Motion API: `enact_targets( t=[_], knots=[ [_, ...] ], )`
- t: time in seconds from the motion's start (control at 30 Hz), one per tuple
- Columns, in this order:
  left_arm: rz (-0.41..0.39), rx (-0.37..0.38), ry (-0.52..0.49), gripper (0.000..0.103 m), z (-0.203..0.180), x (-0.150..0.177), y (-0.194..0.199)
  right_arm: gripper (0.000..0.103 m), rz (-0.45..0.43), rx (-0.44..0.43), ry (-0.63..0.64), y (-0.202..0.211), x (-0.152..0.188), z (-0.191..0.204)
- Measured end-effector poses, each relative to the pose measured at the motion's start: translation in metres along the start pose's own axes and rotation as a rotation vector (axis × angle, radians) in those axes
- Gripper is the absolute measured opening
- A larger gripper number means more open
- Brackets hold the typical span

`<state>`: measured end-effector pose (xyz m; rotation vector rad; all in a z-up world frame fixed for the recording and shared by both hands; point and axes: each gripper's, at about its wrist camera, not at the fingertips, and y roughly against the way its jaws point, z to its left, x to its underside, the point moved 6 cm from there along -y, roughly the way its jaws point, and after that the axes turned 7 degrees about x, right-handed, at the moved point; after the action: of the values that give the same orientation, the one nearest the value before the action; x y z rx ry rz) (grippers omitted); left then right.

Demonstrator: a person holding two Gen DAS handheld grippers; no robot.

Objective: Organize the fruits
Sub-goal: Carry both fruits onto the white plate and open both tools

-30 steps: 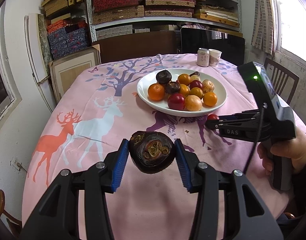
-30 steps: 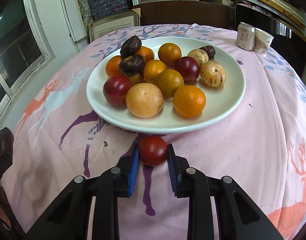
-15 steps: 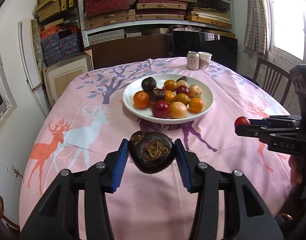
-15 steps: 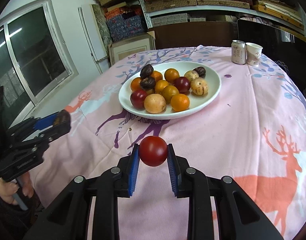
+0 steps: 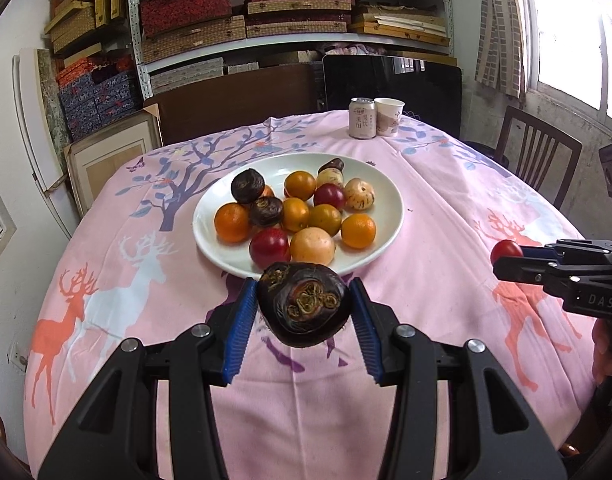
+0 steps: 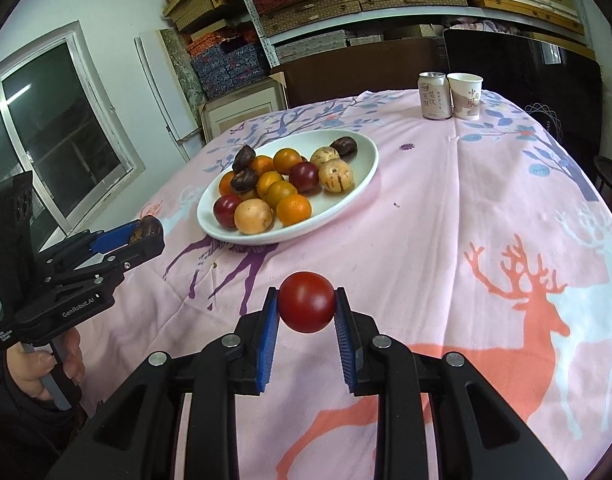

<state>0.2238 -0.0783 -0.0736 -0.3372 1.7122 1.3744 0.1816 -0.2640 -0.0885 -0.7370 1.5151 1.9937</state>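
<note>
Fingers of the left gripper (image 5: 304,312) are closed narrowly on a dark brown fruit (image 5: 304,305), blue pads pressed to both its sides; it is held at lower centre of the left wrist view, above the pink tablecloth (image 5: 146,280), its top edge overlapping the near rim of the white plate (image 5: 210,240). Fingers of the right gripper (image 6: 306,307) are closed on a red tomato (image 6: 306,302), seen at centre of the right wrist view, above the cloth and clear of the plate. The same tomato is seen at the right edge of the left wrist view.

The plate is seen at centre of the left wrist view, loaded with oranges, red fruits, dark brown fruits and pale striped fruits.

A drink can (image 5: 361,118) and a paper cup (image 5: 389,116) are noted side by side, touching, at upper centre. Shelves of boxes (image 5: 290,12) are recorded behind the table.
</note>
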Motion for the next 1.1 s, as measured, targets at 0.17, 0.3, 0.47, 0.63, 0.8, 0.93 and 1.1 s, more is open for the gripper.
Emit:
enact_targets(
  t=[0.17, 0.3, 0.47, 0.63, 0.8, 0.93, 1.1],
  knots=[
    [-0.003, 0.008, -0.002, 0.046, 0.003, -0.017, -0.016, 0.028, -0.015, -0.008, 0.024, -0.005, -0.027, 0.002],
    [-0.008, 0.041, 0.014, 0.046, 0.011, -0.046, -0.034, 0.028, -0.032, -0.013, 0.048, -0.013, -0.062, 0.008],
    [-0.032, 0.044, -0.016, 0.046, 0.024, -0.100, -0.056, 0.028, -0.074, -0.028, 0.096, -0.026, -0.122, 0.022],
    [0.009, 0.074, 0.014, 0.046, 0.043, -0.123, -0.102, 0.028, -0.043, -0.029, 0.126, -0.073, -0.159, 0.030],
    [0.058, 0.062, 0.051, 0.046, 0.065, -0.124, -0.145, 0.028, 0.007, 0.000, 0.130, -0.126, -0.168, 0.026],
    [0.078, 0.046, 0.052, 0.046, 0.073, -0.121, -0.166, 0.028, 0.027, 0.008, 0.132, -0.155, -0.171, 0.024],
    [0.084, 0.031, 0.069, 0.051, 0.080, -0.122, -0.177, 0.030, 0.041, 0.011, 0.143, -0.178, -0.171, 0.021]
  ],
)
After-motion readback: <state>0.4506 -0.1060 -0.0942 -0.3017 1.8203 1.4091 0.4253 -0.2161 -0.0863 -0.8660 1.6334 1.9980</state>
